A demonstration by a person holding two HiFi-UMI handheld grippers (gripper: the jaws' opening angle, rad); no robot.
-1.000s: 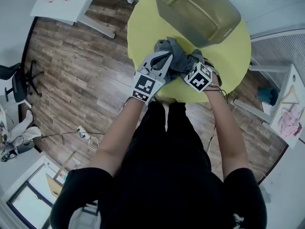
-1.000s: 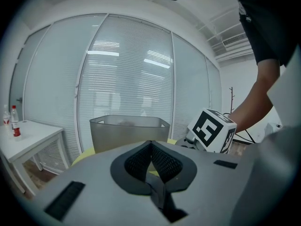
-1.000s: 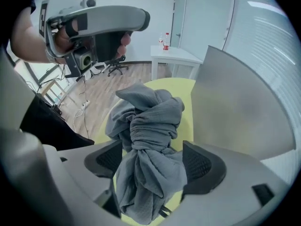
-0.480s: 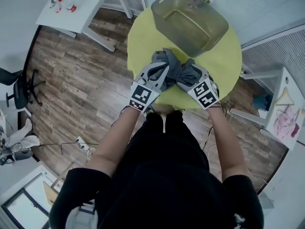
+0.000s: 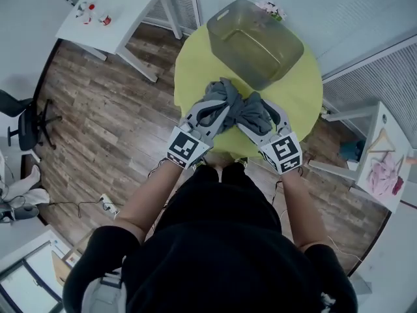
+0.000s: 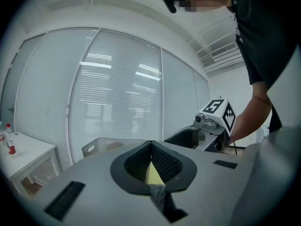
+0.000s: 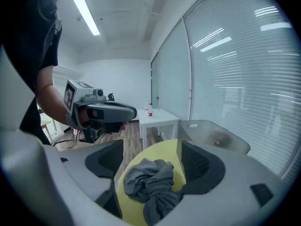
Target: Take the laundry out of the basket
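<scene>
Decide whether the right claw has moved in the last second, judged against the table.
Yes. The right claw has drawn back toward the person; its cube now overhangs the table's near edge.

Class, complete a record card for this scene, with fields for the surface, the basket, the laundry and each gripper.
Surface: round yellow table
Basket: translucent basket at the table's far side; no laundry seen inside from the head view
Laundry: one crumpled grey garment, outside the basket, on the near side of the table
Left gripper: jaws together, a fold of the grey garment pinched between them
Right gripper: jaws wide apart, with the garment lying between them, not pinched
</scene>
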